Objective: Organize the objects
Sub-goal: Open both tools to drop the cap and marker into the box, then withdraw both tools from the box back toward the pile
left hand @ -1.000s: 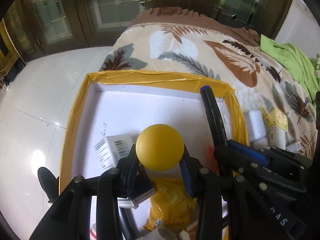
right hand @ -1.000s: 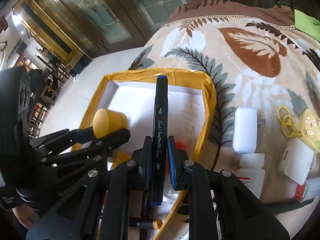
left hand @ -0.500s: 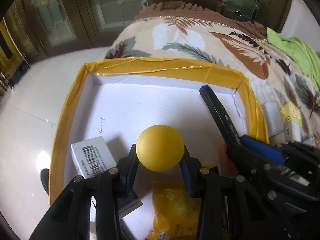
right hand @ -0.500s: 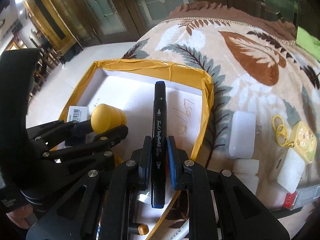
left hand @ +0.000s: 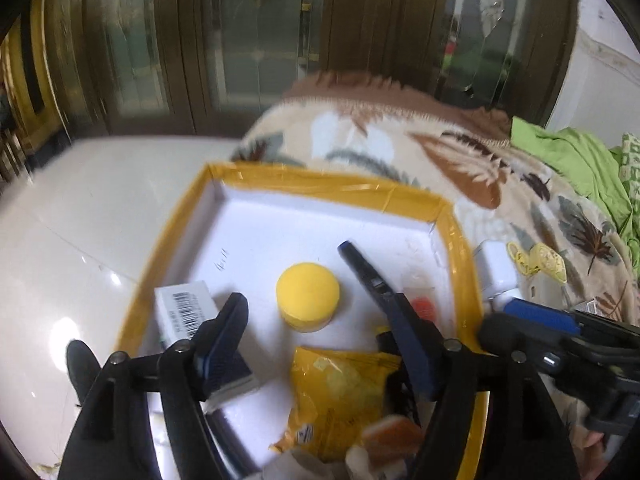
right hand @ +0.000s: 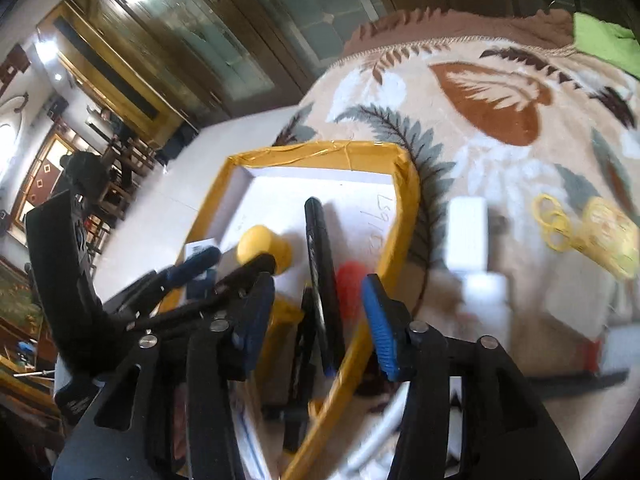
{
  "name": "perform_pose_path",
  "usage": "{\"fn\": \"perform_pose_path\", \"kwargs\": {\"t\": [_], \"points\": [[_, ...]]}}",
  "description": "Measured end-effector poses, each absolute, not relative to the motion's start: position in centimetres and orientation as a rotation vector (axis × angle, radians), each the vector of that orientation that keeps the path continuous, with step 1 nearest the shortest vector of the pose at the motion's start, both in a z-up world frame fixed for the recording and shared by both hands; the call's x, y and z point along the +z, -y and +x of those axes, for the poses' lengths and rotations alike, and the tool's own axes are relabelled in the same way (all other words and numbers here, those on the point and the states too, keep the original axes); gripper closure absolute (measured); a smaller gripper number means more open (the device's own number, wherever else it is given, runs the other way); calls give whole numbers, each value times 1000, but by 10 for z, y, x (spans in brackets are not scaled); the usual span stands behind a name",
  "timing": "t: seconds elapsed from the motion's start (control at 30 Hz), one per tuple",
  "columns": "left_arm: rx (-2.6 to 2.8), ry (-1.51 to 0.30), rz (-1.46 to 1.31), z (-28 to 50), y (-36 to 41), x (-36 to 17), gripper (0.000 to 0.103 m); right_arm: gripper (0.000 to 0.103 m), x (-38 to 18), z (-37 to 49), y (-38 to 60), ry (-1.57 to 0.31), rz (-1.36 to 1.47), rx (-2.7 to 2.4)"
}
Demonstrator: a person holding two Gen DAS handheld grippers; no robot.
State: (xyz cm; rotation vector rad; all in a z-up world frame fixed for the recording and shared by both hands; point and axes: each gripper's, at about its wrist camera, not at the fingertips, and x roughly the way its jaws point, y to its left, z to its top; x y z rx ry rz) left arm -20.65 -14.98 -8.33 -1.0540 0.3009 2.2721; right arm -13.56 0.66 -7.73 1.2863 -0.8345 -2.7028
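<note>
Inside the yellow-taped box [left hand: 408,194], on its white floor, sits the yellow ball-topped piece [left hand: 308,297], free of any grip, with the black marker [left hand: 362,268] lying slanted just to its right. The left hand-held gripper [left hand: 320,344] has just been opening and its jaws now stand wide, on either side of the yellow piece and clear of it. From the right wrist view the marker [right hand: 320,264] lies between the blue pads of the right hand-held gripper [right hand: 316,322], whose jaws have also just been opening; the pads stand apart from the marker and do not press it. A white barcode carton [left hand: 182,312] rests near the box's left wall, a yellow packet [left hand: 340,392] lies in the near part of the box, and a small red thing [right hand: 350,286] shows beside the marker, too blurred to name. The box stands on a bed covered by a leaf-patterned blanket [right hand: 480,120]. On the blanket to the right of the box lie a white charger block [right hand: 468,234], a white bottle [right hand: 486,300] and a yellow keyring charm [right hand: 600,236], well apart from the grippers. A green cloth [left hand: 572,156] lies at the far right edge of the bed.
</note>
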Motion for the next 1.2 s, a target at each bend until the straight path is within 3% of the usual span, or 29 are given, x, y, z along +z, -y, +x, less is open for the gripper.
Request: {"fn": "perform_pose_path", "kwargs": {"t": [0.07, 0.4, 0.73, 0.93, 1.2], "points": [[2288, -311, -1006, -190, 155, -76, 28, 37, -71, -112, -9, 874, 1218, -2701], [2326, -394, -909, -122, 168, -67, 27, 37, -83, -22, -31, 1071, 1194, -2723], [2285, -449, -868, -75, 163, -65, 27, 37, -97, 16, -38, 1017, 1324, -2750], [2170, -368, -937, -68, 169, -66, 27, 37, -105, 24, -42, 1023, 1382, -2764], [2056, -314, -1045, -72, 164, -80, 28, 37, -118, 33, -66, 1174, 1383, -2743]]}}
